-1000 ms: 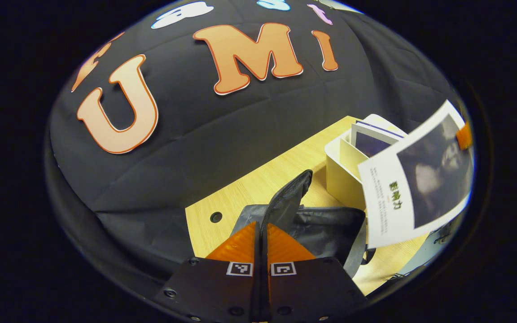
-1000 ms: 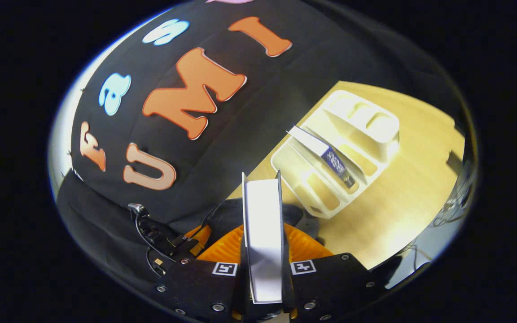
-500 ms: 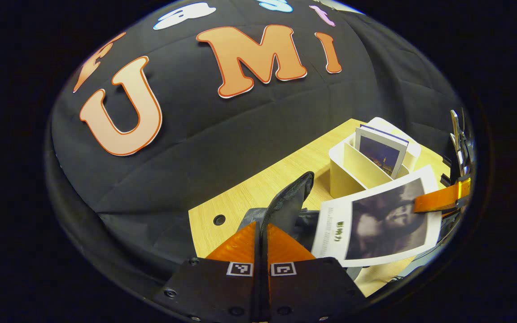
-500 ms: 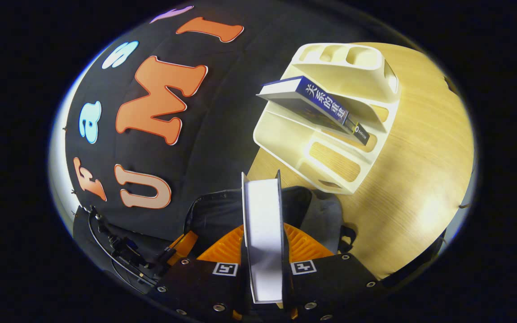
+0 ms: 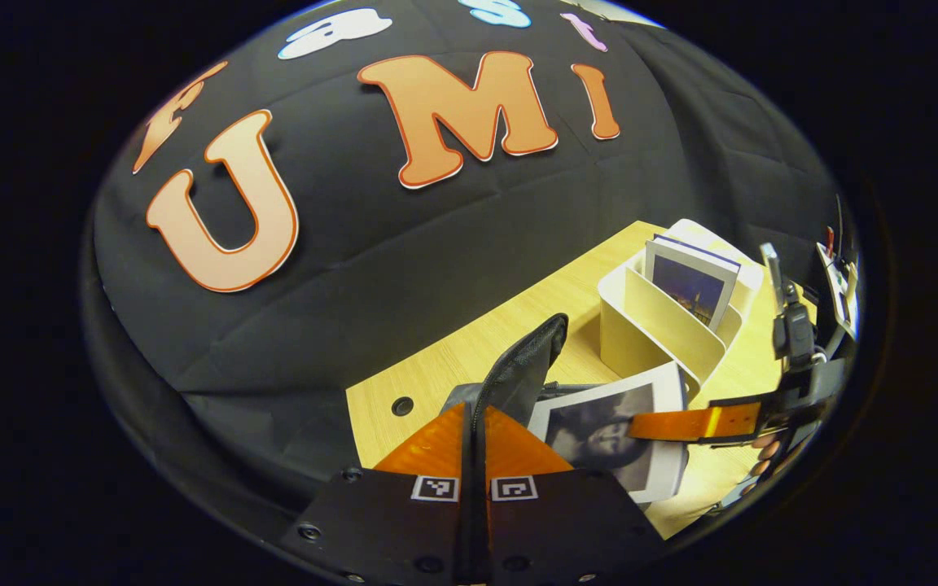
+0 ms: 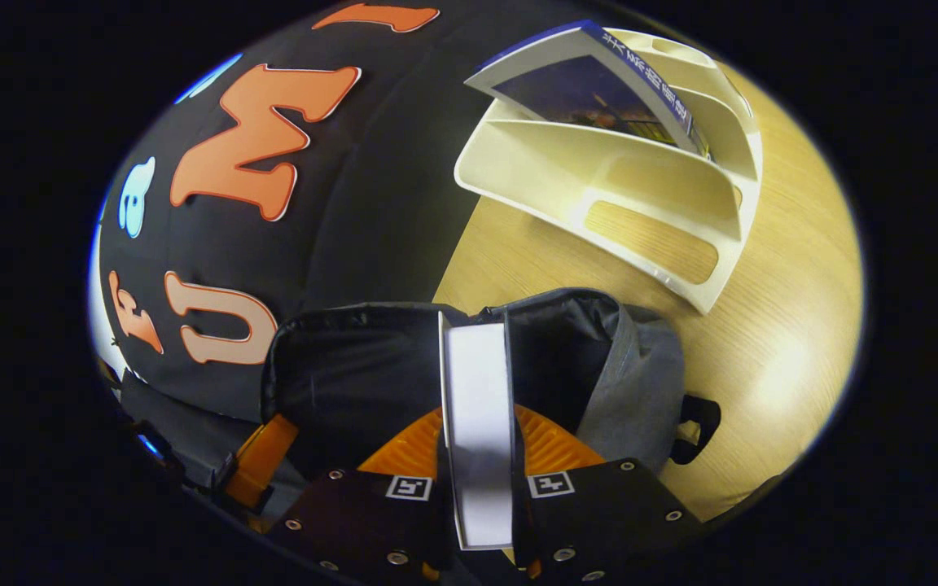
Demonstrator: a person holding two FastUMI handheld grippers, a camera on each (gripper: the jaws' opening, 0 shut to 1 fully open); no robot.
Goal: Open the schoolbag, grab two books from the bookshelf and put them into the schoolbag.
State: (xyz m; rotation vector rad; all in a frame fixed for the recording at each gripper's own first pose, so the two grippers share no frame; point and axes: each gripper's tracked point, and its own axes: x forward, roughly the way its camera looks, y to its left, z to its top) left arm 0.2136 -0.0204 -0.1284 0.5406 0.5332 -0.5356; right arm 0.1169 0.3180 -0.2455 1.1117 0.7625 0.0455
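One book (image 6: pixel 477 423), clamped in the right gripper (image 6: pixel 477 443) jaws, hangs over the open bag (image 6: pixel 387 366) on the bench (image 6: pixel 762 325), not yet in, while the left gripper (image 5: pixel 473 431) jaws pinch the flap (image 5: pixel 522 366) and the second book (image 6: pixel 599 89) waits in the shelf (image 6: pixel 648 203).

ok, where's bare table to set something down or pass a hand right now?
Bare table lies right of the bag and in front of the shelf in the right gripper view. A smaller strip runs between the bag and the wall, by the hole. Crowded at the bag mouth: the left gripper holds the flap, and the right gripper holds a book over it.
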